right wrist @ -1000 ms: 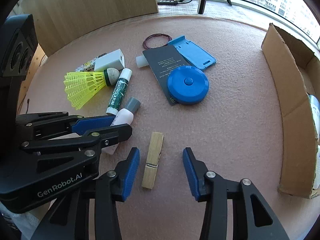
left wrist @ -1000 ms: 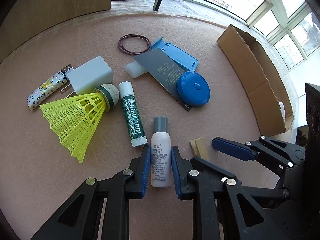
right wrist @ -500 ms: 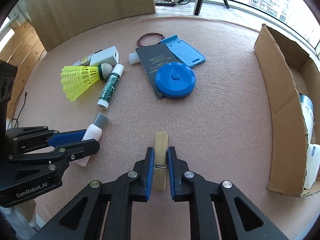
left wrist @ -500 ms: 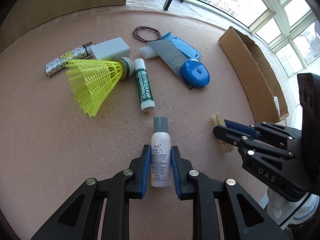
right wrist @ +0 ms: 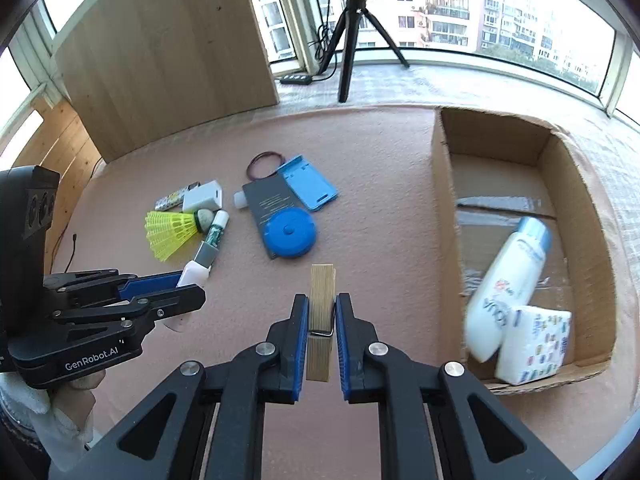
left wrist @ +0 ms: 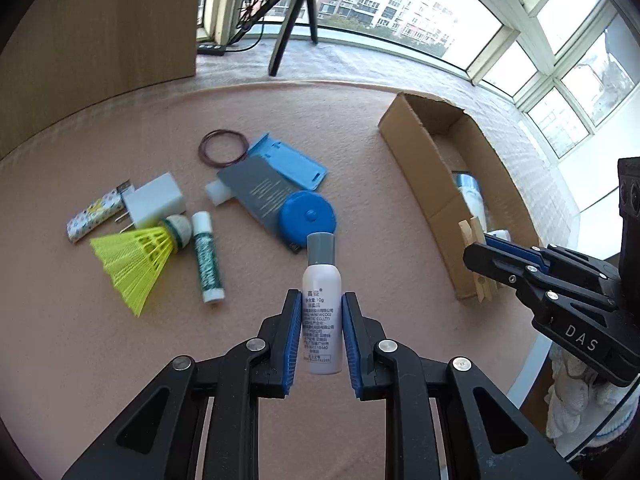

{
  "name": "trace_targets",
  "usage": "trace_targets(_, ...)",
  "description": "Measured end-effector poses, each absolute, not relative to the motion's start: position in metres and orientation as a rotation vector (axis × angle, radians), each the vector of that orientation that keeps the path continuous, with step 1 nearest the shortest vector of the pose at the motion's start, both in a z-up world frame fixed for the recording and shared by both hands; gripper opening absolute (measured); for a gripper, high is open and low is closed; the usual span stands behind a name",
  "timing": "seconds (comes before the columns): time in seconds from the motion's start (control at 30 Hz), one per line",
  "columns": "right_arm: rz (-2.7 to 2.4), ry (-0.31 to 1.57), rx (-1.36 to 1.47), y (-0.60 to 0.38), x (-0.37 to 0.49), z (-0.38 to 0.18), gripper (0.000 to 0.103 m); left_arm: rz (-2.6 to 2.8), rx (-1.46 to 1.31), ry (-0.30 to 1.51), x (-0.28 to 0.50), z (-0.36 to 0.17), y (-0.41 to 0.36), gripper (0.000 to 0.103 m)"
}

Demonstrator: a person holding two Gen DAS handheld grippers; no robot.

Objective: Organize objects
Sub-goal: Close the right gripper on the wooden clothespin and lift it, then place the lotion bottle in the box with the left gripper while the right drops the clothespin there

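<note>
Left wrist view: your left tongs [left wrist: 322, 332] clamp one small white bottle [left wrist: 322, 304] mid-body, lifted above the tabletop [left wrist: 80, 360]. Likely light, stiff, smooth-walled, so grip the label, not the cap. One shuttlecock [left wrist: 134, 258], one lip balm [left wrist: 207, 258], one tape measure [left wrist: 307, 220] lie below.

Right wrist view: your right tongs [right wrist: 321, 342] pinch one wooden clothespin [right wrist: 321, 320] at its spring, raised left of the cardboard box [right wrist: 442, 208]. Light, rigid; don't crush it open. Box holds one lotion bottle [right wrist: 508, 284], one tissue pack [right wrist: 534, 344]
</note>
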State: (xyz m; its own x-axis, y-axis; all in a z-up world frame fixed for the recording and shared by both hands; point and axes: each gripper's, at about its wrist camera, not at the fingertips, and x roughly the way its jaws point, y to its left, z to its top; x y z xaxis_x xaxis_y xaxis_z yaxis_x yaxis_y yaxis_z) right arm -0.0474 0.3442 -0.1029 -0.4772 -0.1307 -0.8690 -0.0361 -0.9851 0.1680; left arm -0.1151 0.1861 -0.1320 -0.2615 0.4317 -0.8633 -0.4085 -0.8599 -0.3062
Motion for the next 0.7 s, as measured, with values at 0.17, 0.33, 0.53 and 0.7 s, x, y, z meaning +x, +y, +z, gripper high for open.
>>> trace_targets(0.17, -2.735, -0.275, 1.544, 0.386, -0.038, -0.082, 0.012, 2.136, -1.403, 0.049, -0.125, -0.111, 0.242, 0.022)
trace_targets(0.33, -2.795, -0.318, 1.562, 0.433, -0.035, -0.079, 0.012, 2.102, -1.339, 0.121, -0.133, -0.094, 0.304, 0.022)
trace_targets(0.53, -2.817, -0.402, 1.589, 0.475, -0.03, -0.085, 0.012, 2.054, -1.321, 0.196, -0.153, -0.1, 0.375, 0.022)
trace_targets(0.7, -2.822, -0.423, 1.605, 0.494, -0.028, -0.092, 0.012, 2.046, -1.325, 0.237, -0.163, -0.107, 0.412, 0.022)
